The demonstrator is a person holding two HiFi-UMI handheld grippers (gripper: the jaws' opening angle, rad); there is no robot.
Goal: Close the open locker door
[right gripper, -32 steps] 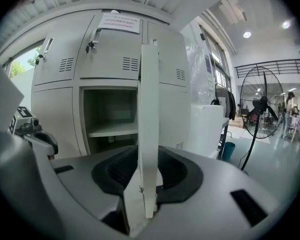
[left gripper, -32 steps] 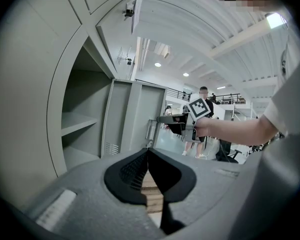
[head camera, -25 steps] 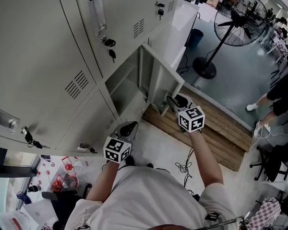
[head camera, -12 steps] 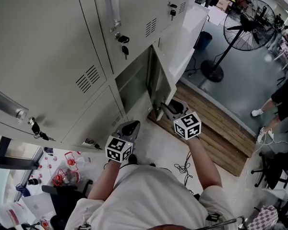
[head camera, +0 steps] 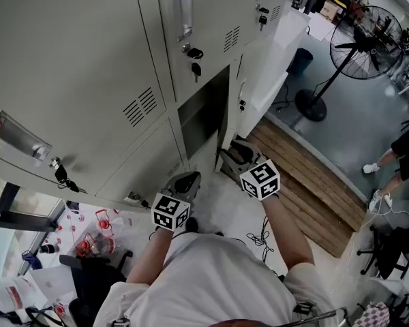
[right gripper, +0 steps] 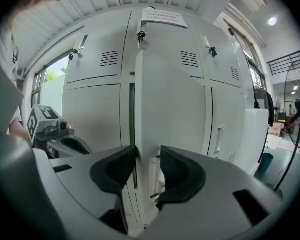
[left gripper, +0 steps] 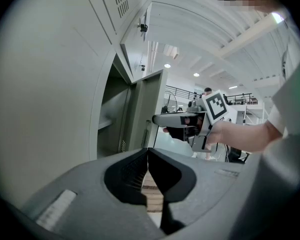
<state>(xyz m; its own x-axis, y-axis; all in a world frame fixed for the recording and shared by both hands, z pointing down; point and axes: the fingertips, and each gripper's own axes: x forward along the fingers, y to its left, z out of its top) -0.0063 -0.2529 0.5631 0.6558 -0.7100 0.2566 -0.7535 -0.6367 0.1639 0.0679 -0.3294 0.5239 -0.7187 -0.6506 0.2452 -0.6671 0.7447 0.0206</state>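
Note:
The open locker door [head camera: 244,90] belongs to a lower locker; it stands ajar with only a narrow dark gap [head camera: 203,114] left. My right gripper [head camera: 227,154] is at the door's low free edge. In the right gripper view the jaws straddle the door [right gripper: 170,109] edge and its handle recess [right gripper: 154,184]. My right gripper [right gripper: 147,156] has just been opening and its pads stand off the door. My left gripper [head camera: 188,177] hangs shut and empty left of the opening, with its pads [left gripper: 148,154] meeting. It sees the right gripper [left gripper: 157,119] at the door [left gripper: 151,109].
Keys [head camera: 196,65] hang from the locker above. Right of the lockers are a wooden pallet [head camera: 307,176], a standing fan [head camera: 358,46] and a blue bin [head camera: 300,61]. A cable [head camera: 262,237] lies on the floor. Red clutter [head camera: 95,240] sits lower left. A person's leg [head camera: 395,155] is far right.
The door has swung from wide open to nearly closed. My right gripper has travelled left with its edge. My left gripper has hardly moved.

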